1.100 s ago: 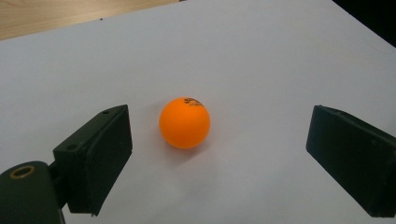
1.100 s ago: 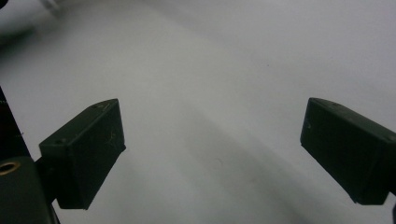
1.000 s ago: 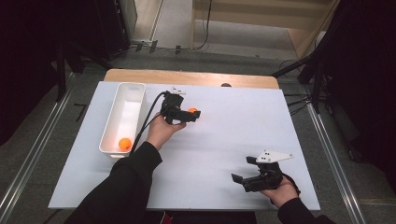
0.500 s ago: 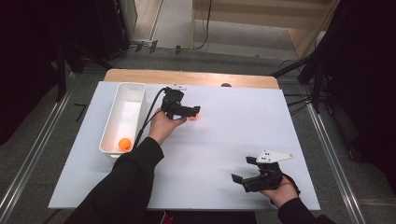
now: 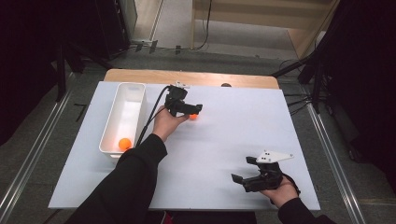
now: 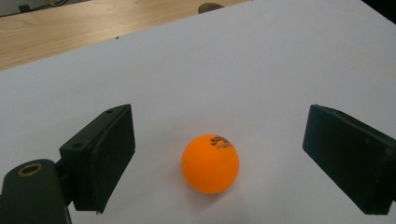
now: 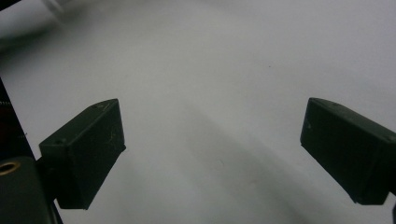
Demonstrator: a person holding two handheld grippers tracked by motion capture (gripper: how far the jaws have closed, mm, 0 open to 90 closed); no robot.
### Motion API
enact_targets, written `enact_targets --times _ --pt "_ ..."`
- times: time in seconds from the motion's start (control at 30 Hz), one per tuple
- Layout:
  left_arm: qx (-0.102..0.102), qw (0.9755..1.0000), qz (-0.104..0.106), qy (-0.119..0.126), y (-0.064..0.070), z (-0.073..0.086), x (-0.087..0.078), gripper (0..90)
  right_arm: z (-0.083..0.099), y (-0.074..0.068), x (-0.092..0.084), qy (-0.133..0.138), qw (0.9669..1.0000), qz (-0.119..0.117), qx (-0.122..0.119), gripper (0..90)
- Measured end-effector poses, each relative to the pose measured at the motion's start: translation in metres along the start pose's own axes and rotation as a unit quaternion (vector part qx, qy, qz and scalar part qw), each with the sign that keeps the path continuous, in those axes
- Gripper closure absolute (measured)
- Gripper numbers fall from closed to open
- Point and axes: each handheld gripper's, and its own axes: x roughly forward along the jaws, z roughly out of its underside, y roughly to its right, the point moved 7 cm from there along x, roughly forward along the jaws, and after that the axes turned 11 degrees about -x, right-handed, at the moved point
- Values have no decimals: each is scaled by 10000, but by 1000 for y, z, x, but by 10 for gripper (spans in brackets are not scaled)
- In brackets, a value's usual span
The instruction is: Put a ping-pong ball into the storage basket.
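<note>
Since a second ago the left gripper (image 5: 192, 110) has crept only slightly over the orange ball (image 6: 210, 164); its jaws narrowed a touch early in that span and then held. Right gripper (image 5: 247, 177) unchanged.

Left gripper view: jaws released, wide apart, one at 9 o'clock of the ball, the other at 3 o'clock. Ball sits on the white table (image 6: 261, 70) between them, a little nearer the 9 o'clock jaw, touching neither. Clear gap of table on both sides. Printed mark on the ball faces up, toward 1 o'clock.

High view: ball (image 5: 193, 116) just under the left gripper's tips, at about 4 o'clock of the gripper body, roughly mid-table toward the far edge. White bin (image 5: 130, 93) lies at 9 o'clock of the gripper, well apart from this ball; a second orange ball (image 5: 123, 143) rests in the bin's near end.

Right gripper at 5 o'clock of the table, near the front edge, held in the hand (image 5: 285, 191). Right gripper view: jaws released, wide, bare table between them.
</note>
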Motion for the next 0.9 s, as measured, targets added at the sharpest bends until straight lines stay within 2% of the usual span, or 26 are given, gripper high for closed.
enact_targets --times 0.17,0.53,0.9 --pt "42 10000 11 -1 2 -3 5 96 0 0 0 -1 10000 -21 -1 51" --pt "-118 9999 89 61 0 -3 11 97 0 1 -1 21 10000 4 -27 51" --pt "9 10000 -38 -6 -2 2 16 97 0 0 0 5 10000 1 -43 51"
